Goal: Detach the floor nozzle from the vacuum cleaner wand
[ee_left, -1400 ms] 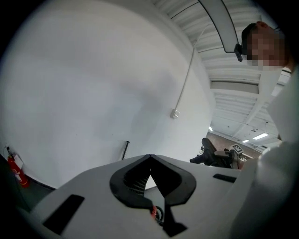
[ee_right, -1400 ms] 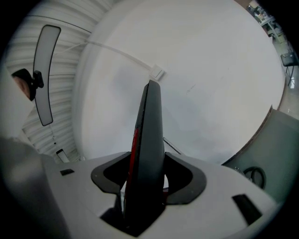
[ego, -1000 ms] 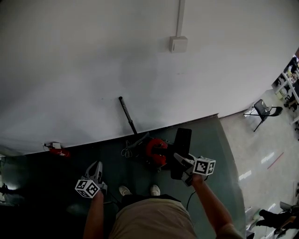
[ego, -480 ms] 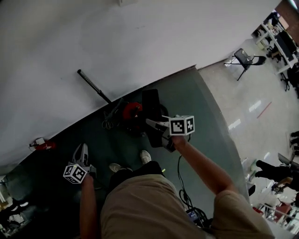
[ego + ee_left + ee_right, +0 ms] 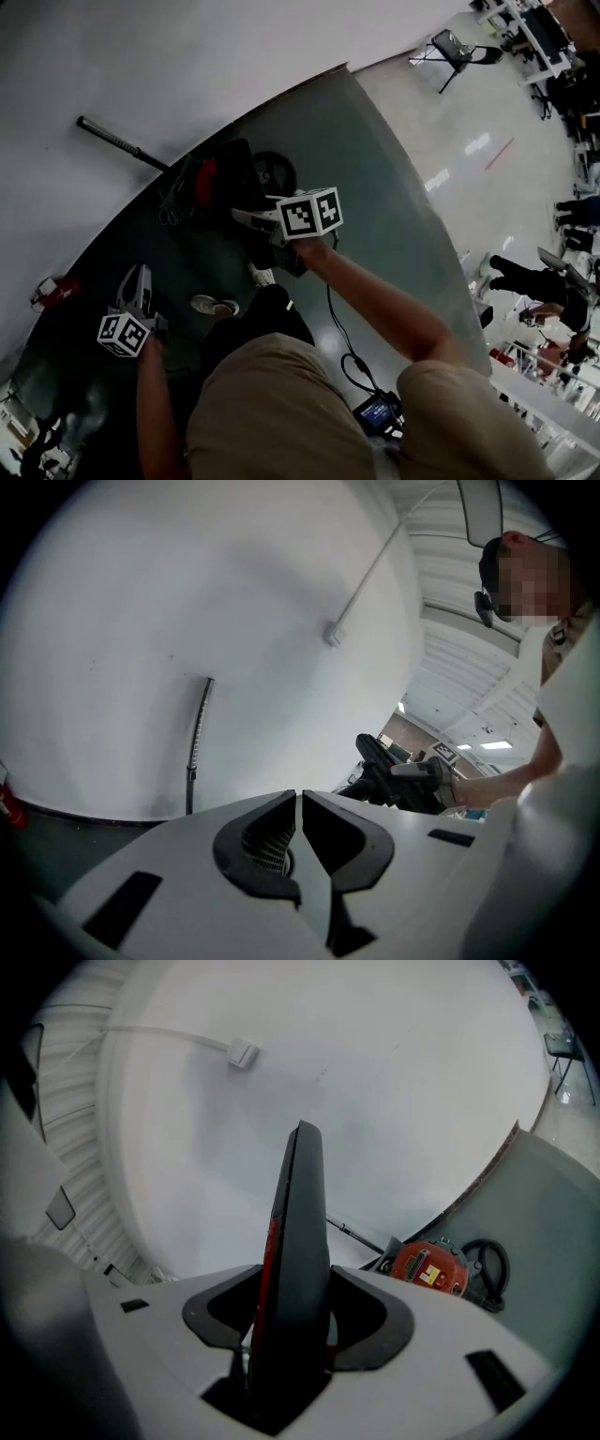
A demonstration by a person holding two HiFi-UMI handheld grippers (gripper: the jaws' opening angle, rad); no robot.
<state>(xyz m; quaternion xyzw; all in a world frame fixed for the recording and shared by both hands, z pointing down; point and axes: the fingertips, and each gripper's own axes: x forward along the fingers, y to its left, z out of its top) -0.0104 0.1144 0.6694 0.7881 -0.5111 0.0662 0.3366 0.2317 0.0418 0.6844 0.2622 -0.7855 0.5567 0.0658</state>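
My right gripper (image 5: 246, 212) is shut on the black floor nozzle (image 5: 236, 173), a flat black part with a red stripe (image 5: 298, 1241) that stands on edge between the jaws. The ribbed black wand (image 5: 117, 141) leans against the white wall behind the red vacuum body (image 5: 202, 178); no wand shows on the nozzle. In the right gripper view the red body (image 5: 429, 1269) and a black hose loop (image 5: 487, 1265) lie right of the nozzle. My left gripper (image 5: 139, 277) hangs lower left, shut and empty (image 5: 298, 832), facing the wand (image 5: 197, 742).
The white wall (image 5: 141, 56) meets the dark green floor (image 5: 375, 169) just behind the vacuum. A small red object (image 5: 52, 286) stands by the wall at left. A cable and a small device (image 5: 375, 410) lie by my feet. A folding chair (image 5: 455, 47) stands far right.
The head view has swung, sliding the vacuum and wand up and left. Both grippers have sunk lower, the left one more. The right gripper keeps its hold on the nozzle.
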